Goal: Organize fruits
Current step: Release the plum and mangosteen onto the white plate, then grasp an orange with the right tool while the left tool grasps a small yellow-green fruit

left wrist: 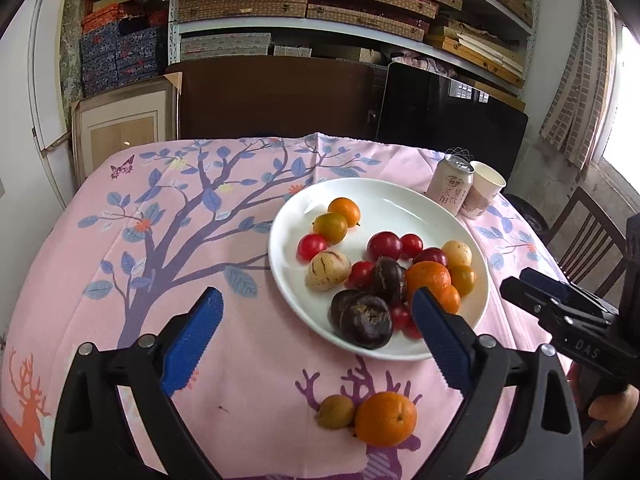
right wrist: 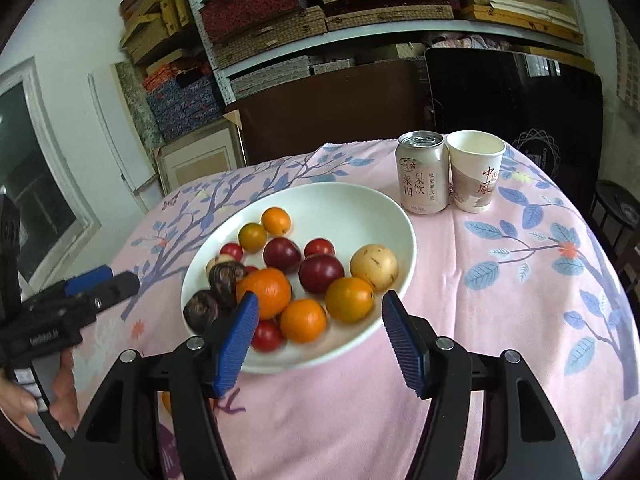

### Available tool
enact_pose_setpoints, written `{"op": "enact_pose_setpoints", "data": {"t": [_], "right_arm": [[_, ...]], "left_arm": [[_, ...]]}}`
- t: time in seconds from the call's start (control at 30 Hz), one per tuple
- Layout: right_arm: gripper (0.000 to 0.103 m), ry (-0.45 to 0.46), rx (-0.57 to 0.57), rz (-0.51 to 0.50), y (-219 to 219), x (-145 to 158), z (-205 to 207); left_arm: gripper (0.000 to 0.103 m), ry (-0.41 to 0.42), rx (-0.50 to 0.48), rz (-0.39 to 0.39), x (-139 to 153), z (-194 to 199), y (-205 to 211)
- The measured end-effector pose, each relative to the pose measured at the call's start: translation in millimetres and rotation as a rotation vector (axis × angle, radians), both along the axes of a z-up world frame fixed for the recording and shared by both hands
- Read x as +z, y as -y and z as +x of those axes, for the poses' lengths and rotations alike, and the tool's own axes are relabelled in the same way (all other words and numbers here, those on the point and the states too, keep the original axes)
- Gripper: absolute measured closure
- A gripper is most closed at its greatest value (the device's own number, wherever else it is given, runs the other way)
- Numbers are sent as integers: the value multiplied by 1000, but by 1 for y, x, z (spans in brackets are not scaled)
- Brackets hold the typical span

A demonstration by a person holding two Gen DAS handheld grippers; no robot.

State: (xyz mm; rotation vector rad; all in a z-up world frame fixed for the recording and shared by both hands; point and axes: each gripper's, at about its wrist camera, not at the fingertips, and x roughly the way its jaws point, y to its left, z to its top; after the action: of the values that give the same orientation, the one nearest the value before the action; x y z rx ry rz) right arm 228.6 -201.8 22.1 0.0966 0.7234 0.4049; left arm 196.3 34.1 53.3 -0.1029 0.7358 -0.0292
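Observation:
A white plate point(left wrist: 296, 276) holds several fruits: oranges, red plums, dark passion fruits and pale melons; it also shows in the right wrist view point(right wrist: 352, 200). An orange point(left wrist: 385, 418) and a small greenish-brown fruit point(left wrist: 336, 411) lie on the cloth in front of the plate, between my left fingers. My left gripper point(left wrist: 316, 312) is open and empty above the cloth. My right gripper point(right wrist: 318, 312) is open and empty over the plate's near rim, above an orange point(right wrist: 303, 320). The right gripper also shows in the left view point(left wrist: 560, 316), the left gripper in the right view point(right wrist: 100, 284).
A drink can point(right wrist: 423, 172) and a paper cup point(right wrist: 475, 170) stand behind the plate at the back right. The table wears a pink cloth with a tree print point(left wrist: 160, 240). Shelves of boxes point(left wrist: 304, 4) and dark panels stand behind; a chair point(left wrist: 588, 240) is at the right.

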Motion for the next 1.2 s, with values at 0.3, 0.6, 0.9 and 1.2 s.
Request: {"op": "enact_pose_setpoints", "data": {"t": [0.3, 0.6, 0.9, 1.2], "right_arm": [[38, -3, 292, -249, -83, -26, -69], [57, -103, 309, -213, -119, -52, -52], [57, -75, 230, -118, -60, -28, -64], [57, -107, 126, -58, -17, -32, -57]], "left_arm": [[10, -63, -3, 28, -20, -41, -18], [10, -108, -10, 107, -35, -63, -34], [10, -146, -96, 124, -60, -53, -4], [67, -187, -105, 114, -82, -30, 22]]}}
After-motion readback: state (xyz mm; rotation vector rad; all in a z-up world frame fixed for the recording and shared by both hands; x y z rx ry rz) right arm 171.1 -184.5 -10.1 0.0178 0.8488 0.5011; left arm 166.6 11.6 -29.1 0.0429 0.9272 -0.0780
